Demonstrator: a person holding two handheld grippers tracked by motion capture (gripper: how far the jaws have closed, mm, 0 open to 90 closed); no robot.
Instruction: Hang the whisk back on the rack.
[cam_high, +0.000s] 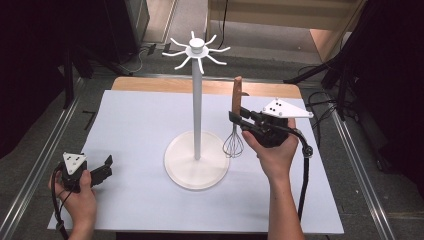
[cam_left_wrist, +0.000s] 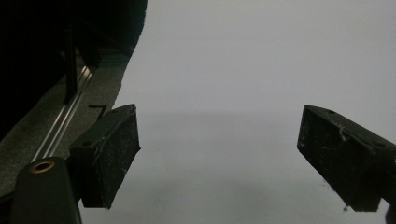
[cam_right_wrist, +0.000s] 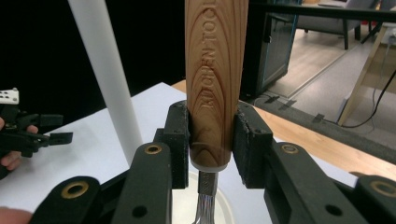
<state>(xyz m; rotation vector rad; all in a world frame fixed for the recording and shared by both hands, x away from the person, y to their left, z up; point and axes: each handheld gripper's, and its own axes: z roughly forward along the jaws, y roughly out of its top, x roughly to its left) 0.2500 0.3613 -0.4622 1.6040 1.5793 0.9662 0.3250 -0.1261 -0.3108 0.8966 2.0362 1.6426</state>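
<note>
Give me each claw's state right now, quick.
Left claw: open, nothing between its jaws, low over the white table.
Right claw: closed on the whisk, gripping its wooden handle upright beside the white stand.

A: In the right gripper view the top of the whisk's wooden handle (cam_right_wrist: 212, 79) is cut off by the upper edge, and its wires (cam_right_wrist: 205, 212) run off the bottom.

B: The white stand's pole (cam_right_wrist: 107, 79) is cropped there too, top and foot. In the high view, the handle's lettering is too small to read.
</note>
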